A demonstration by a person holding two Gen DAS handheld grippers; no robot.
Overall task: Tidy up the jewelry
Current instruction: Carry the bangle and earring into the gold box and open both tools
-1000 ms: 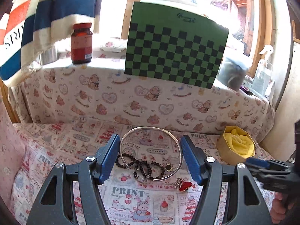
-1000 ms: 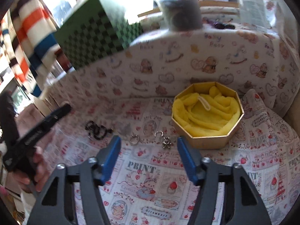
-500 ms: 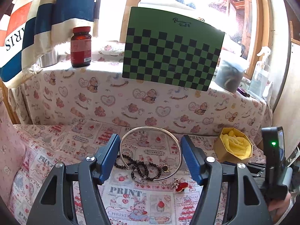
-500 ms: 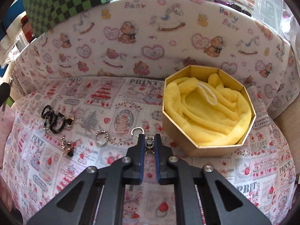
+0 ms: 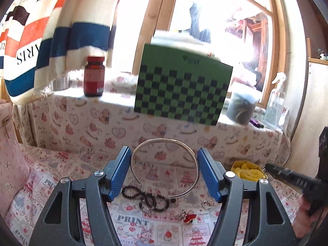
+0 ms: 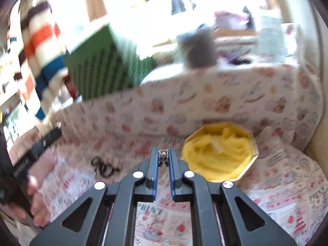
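My left gripper (image 5: pixel 164 164) is shut on a silver open bangle (image 5: pixel 164 142), held wide between its blue pads above the printed cloth. Below it lie a black bead bracelet (image 5: pixel 147 198), a small ring (image 5: pixel 206 205) and a red charm (image 5: pixel 189 217). My right gripper (image 6: pixel 163 157) is shut on a small silver earring (image 6: pixel 163 155), raised just left of the octagonal box (image 6: pixel 220 153) lined with yellow cloth. The box also shows in the left wrist view (image 5: pixel 247 170). The bead bracelet (image 6: pixel 103 167) lies left of the right gripper.
A green checkered box (image 5: pixel 182 88) and a red jar (image 5: pixel 93 76) stand on the raised ledge behind. A grey pot (image 5: pixel 240 108) and a spray bottle (image 5: pixel 275 100) stand at the ledge's right. A striped towel (image 5: pixel 57 30) hangs at upper left.
My right gripper closed on the earring on the cloth and has lifted it, swinging toward the yellow box. My left gripper has risen with the bangle.
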